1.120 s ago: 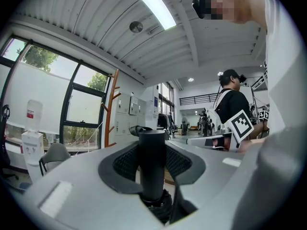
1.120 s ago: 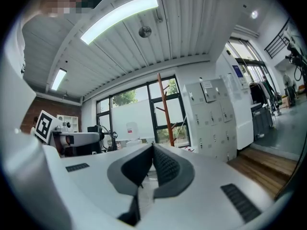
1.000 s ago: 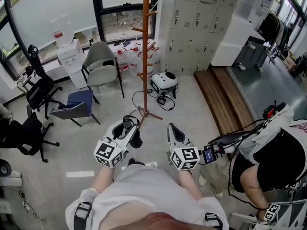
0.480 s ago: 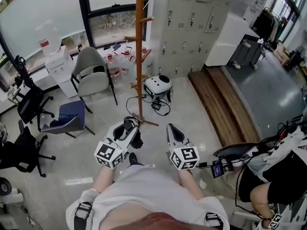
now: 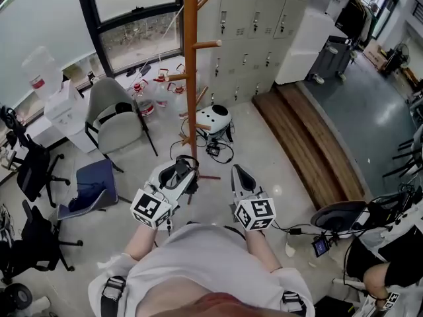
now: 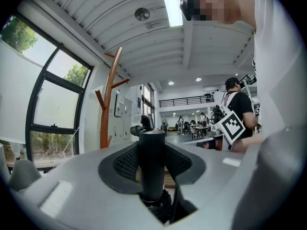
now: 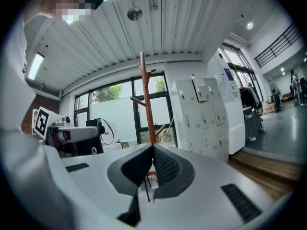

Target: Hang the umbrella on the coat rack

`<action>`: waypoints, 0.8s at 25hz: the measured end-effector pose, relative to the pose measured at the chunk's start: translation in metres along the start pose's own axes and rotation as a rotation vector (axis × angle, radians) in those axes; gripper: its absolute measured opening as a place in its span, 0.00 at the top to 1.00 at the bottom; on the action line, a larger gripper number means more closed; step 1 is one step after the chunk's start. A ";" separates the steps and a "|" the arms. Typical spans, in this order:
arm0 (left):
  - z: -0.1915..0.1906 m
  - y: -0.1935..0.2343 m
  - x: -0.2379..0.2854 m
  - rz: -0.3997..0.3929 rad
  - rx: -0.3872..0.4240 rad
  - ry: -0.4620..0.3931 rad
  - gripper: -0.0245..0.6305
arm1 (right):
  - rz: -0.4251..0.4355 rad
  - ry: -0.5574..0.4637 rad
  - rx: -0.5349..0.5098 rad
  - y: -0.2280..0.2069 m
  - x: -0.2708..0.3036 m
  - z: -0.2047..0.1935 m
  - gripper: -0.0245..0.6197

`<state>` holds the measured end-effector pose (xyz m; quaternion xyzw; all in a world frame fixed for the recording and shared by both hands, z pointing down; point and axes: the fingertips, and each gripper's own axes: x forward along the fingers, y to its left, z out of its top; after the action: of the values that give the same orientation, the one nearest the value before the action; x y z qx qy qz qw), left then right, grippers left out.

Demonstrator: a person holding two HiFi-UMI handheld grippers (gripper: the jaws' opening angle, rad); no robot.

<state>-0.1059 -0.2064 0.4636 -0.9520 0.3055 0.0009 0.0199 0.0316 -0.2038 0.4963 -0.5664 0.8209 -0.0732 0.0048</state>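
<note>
Far on my left a black office chair (image 5: 30, 170) stands near the window wall, with a blue chair (image 5: 92, 180) closer to me and a grey chair (image 5: 119, 121) behind that. Some water bottles (image 5: 142, 98) sit on the floor under the window.

My left claw (image 5: 173, 177) is held out level in front of my body. Its pads are clamped on the black handle of the umbrella (image 6: 152, 164), which stands upright between them. From my head camera the rest of the umbrella is a dark bundle at the claw's tip, and I cannot make out its shape there. It is in my grip, not on any peg.

Just ahead of that claw the wooden coat rack (image 5: 190, 78) rises upright, its pegs angled upward and bare. A white rounded object (image 5: 215, 119) with cables lies on the floor beside its foot.

My right claw (image 5: 241, 177) is level beside the left one, close but apart from it. Its pads meet at the tips and hold nothing.

Further right are grey lockers (image 5: 244, 25), then a low wooden platform (image 5: 310, 137), and a person (image 5: 390, 256) at the right edge
</note>
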 end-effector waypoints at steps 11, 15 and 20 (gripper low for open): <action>0.001 0.042 0.029 -0.009 0.002 0.002 0.73 | 0.008 0.009 0.010 -0.014 0.044 -0.005 0.95; 0.007 0.046 0.038 0.027 -0.019 0.002 0.74 | 0.041 0.027 0.010 -0.023 0.053 -0.002 0.95; 0.021 0.046 0.051 0.030 -0.022 -0.006 0.73 | 0.071 0.028 -0.001 -0.035 0.057 0.008 0.95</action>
<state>-0.0912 -0.2729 0.4405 -0.9474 0.3198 0.0075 0.0102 0.0444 -0.2698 0.4975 -0.5356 0.8406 -0.0805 -0.0042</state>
